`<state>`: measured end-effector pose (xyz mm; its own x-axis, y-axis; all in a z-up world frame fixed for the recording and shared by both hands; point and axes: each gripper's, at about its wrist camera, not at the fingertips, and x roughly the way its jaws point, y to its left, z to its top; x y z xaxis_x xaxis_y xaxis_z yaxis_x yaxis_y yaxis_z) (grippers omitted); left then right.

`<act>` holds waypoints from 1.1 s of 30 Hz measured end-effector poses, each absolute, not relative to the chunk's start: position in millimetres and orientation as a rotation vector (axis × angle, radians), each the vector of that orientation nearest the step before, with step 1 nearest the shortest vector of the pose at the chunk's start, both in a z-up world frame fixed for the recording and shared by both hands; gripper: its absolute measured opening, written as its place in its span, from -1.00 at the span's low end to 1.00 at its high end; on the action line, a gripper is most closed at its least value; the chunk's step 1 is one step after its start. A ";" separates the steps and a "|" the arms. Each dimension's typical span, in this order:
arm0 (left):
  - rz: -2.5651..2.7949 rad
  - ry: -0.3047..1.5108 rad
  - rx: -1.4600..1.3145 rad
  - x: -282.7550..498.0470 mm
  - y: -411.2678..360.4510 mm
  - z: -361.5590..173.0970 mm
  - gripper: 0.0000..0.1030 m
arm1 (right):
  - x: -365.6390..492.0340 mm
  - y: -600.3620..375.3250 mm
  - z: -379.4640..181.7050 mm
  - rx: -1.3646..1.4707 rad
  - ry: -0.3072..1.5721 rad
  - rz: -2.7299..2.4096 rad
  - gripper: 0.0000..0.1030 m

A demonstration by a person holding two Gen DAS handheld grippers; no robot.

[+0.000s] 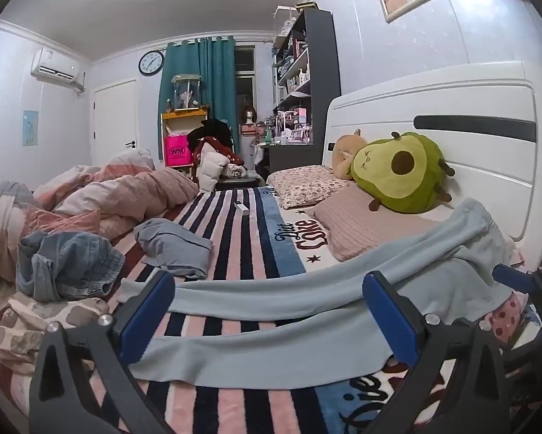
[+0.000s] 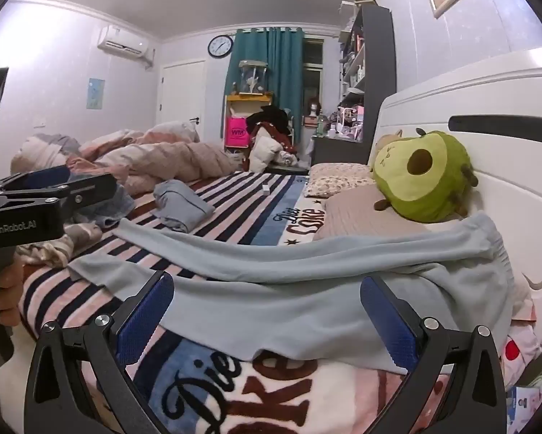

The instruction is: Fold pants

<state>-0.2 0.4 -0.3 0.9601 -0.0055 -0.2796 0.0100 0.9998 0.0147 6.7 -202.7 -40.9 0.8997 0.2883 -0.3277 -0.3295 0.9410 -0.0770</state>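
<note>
Light blue fabric pants (image 1: 271,300) lie spread across the lower centre of the frame on a striped fleece blanket (image 1: 234,231). A green avocado plush (image 1: 401,173) sits at right on a pillow, against the white headboard (image 1: 451,108). A rumpled pink duvet (image 1: 119,195) is heaped at left.

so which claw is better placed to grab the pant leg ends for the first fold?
Left, probably. The left claw sits open over the leg end of the light blue pants, hems just ahead. The right claw is open too, but over the hip section nearer the waistband.
</note>
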 end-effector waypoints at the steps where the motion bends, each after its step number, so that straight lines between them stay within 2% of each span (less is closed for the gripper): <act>1: -0.007 0.281 0.021 -0.4 -0.1 -0.4 0.99 | 6.5 -202.8 -41.1 -0.134 0.321 0.318 0.99; 33: -0.010 0.288 0.027 -17.3 0.8 -5.7 0.99 | -2.3 -216.9 -33.1 -0.100 0.298 0.286 0.99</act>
<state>-17.3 0.8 -5.7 0.9588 -0.0064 -0.2841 0.0141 0.9996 0.0250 -2.3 -216.9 -33.1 0.9160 0.2631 -0.3028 -0.2923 0.9547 -0.0548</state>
